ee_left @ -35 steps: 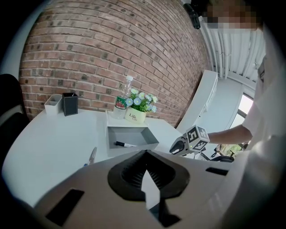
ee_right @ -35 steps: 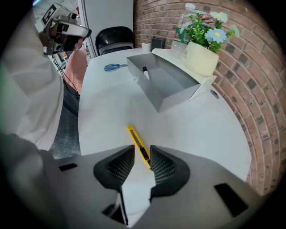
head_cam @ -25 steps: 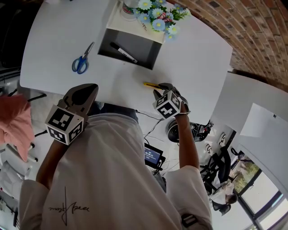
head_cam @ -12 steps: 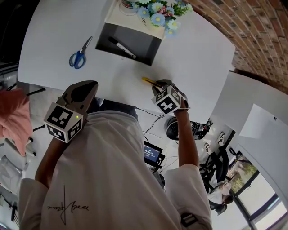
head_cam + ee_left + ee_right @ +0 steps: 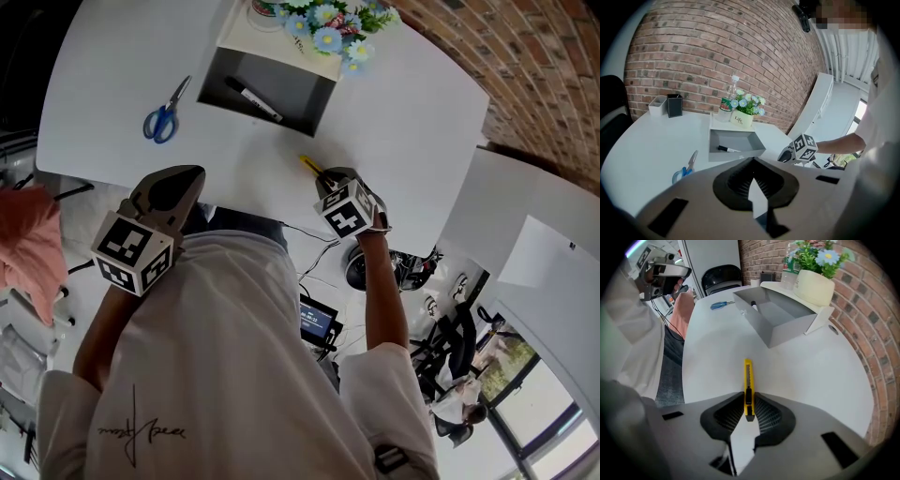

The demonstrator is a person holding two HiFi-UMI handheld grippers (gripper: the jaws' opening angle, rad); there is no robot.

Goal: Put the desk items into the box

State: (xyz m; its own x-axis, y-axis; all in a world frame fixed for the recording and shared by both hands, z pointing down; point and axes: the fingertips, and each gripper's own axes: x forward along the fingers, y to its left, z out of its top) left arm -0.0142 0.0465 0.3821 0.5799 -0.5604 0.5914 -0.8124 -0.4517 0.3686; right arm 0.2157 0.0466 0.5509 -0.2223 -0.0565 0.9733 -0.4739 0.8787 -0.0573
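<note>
As my right tool (image 5: 748, 403) has just been closing its jaws, it pinches the knife (image 5: 748, 376) by its tail near the surface's near edge; probably light, stiff, slick, so mid-body grips steadier.

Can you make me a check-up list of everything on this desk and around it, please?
Surface: white table, mostly bare.
Job's things: grey box holds a black marker; blue scissors lie left of it in the head view; yellow knife lies near the table's front edge.
Clutter: flower pot and bottle behind the box; black cup and white cup by the wall.
Tongs: left tongs shut, empty; right tongs have just been closing, pads on the yellow knife.
Cables: wires hang under the table.
Surroundings: brick wall, black chair.
</note>
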